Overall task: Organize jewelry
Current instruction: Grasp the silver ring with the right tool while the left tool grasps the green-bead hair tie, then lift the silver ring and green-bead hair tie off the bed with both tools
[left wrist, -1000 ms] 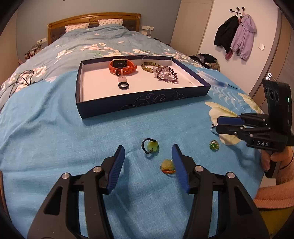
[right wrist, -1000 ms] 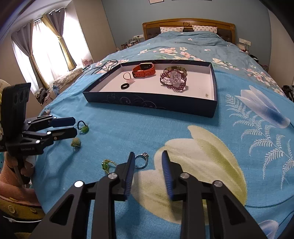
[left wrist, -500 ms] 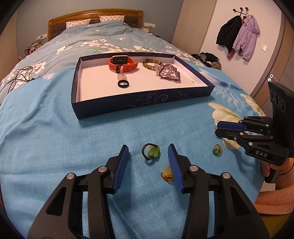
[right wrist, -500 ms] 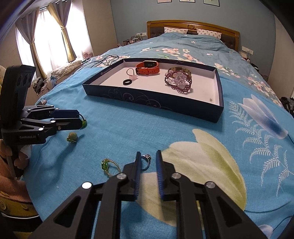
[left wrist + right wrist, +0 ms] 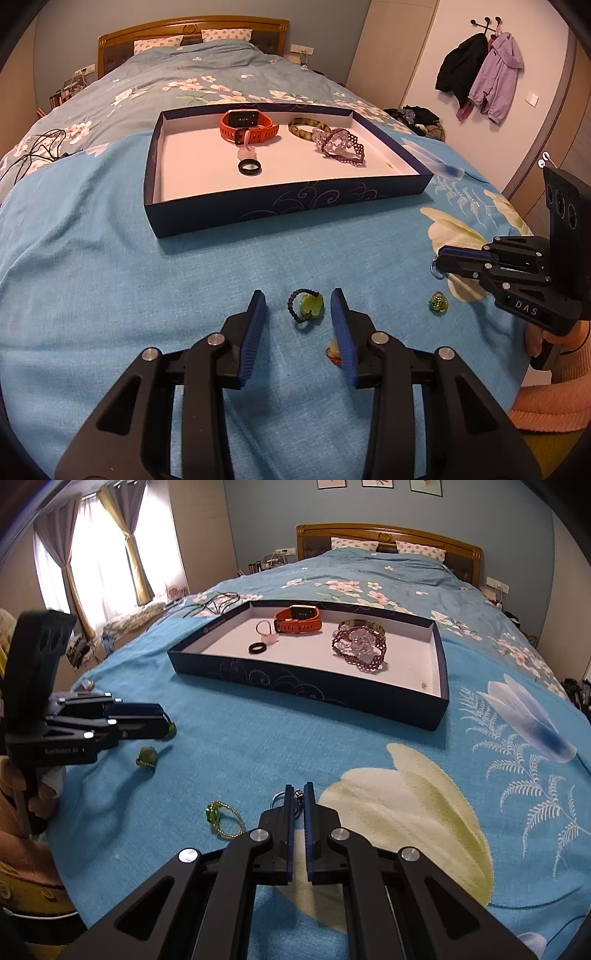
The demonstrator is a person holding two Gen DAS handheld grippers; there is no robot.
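Observation:
A dark blue tray on the bed holds an orange watch, a black ring, a tortoise bangle and a maroon beaded piece. My left gripper is open, its fingers on either side of a green-stone ring with a black cord. An orange-yellow ring lies by its right finger. My right gripper is shut on a silver ring. A green beaded ring lies beside it.
The blue floral bedspread covers the whole surface. Black cables lie at the far left. A small green ring lies near the left gripper. Coats hang on the right wall. The wooden headboard is at the back.
My right gripper has closed on the silver ring. My left gripper has moved forward and narrowed around the green-stone ring.

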